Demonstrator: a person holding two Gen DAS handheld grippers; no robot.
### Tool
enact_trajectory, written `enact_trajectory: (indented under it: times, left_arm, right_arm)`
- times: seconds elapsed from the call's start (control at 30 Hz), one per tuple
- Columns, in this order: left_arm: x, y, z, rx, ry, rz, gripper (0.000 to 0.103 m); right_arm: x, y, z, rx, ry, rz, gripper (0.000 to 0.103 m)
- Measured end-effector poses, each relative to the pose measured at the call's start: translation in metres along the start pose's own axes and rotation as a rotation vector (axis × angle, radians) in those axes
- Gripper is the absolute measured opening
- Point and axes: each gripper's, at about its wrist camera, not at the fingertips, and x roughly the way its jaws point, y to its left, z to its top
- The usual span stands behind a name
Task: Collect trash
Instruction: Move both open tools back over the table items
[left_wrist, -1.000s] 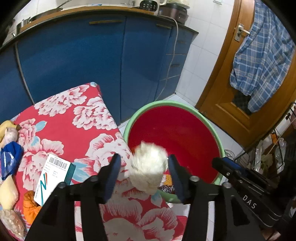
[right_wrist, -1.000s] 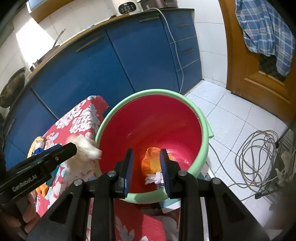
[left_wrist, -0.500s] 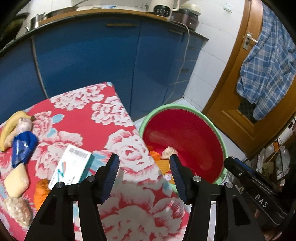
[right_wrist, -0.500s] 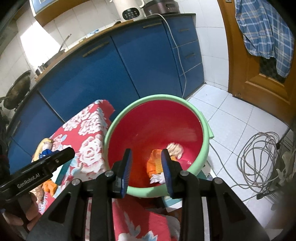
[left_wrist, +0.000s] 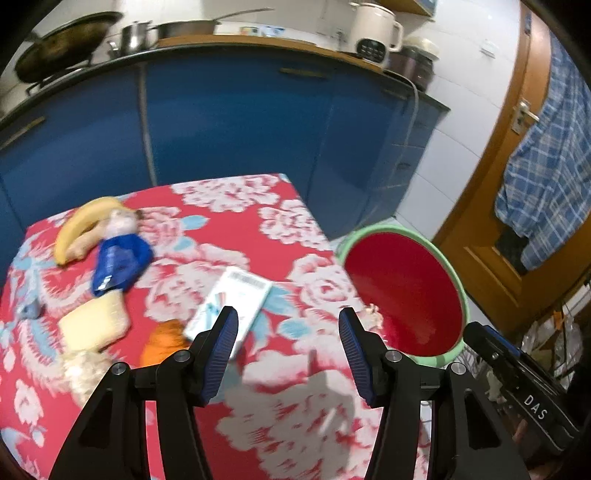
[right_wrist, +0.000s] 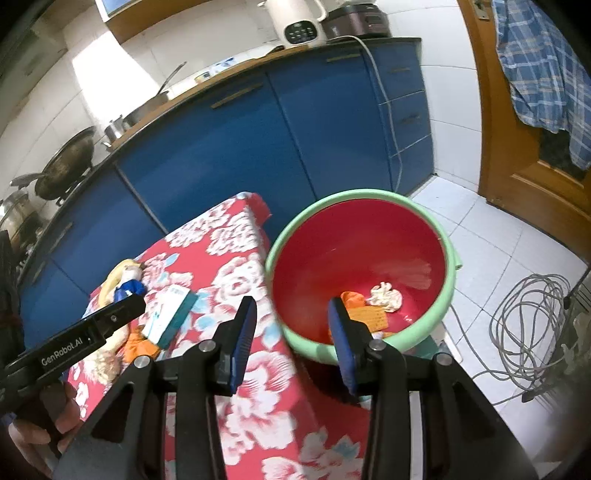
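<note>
A red bucket with a green rim (left_wrist: 402, 291) (right_wrist: 364, 258) stands on the floor right of the table. A white tissue wad (right_wrist: 386, 296) and orange scraps (right_wrist: 364, 314) lie in it. My left gripper (left_wrist: 288, 332) is open and empty above the floral tablecloth (left_wrist: 229, 229). My right gripper (right_wrist: 291, 321) is open and empty over the table's right edge by the bucket. On the table lie a white barcode box (left_wrist: 231, 302) (right_wrist: 168, 310), an orange peel (left_wrist: 162, 341), a banana (left_wrist: 83, 225), a blue wrapper (left_wrist: 120, 264), a yellow sponge-like block (left_wrist: 94, 321) and a pale crumpled wad (left_wrist: 83, 369).
Blue kitchen cabinets (left_wrist: 229, 122) stand behind the table. A wooden door with a plaid shirt (left_wrist: 543, 192) is at the right. A coiled grey cable (right_wrist: 528, 317) lies on the tiled floor right of the bucket.
The white wad left my left gripper and dropped into the bucket. My left gripper drew back over the table. My right gripper opened wider and pulled back from the bucket.
</note>
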Motion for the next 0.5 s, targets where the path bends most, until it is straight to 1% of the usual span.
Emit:
enact_trajectory:
  times: [0.3,0.5]
  left_arm:
    - [-0.024,0.049,-0.014,-0.079,-0.021,0.071,0.058]
    - [-0.033,0.079,-0.022,-0.131,-0.031,0.115,0.058]
  right_arm:
    - [0.001,0.036,-0.011,-0.056,0.025,0.042,0.043]
    - [0.005,0.056,-0.018,-0.083,0.046,0.060,0.043]
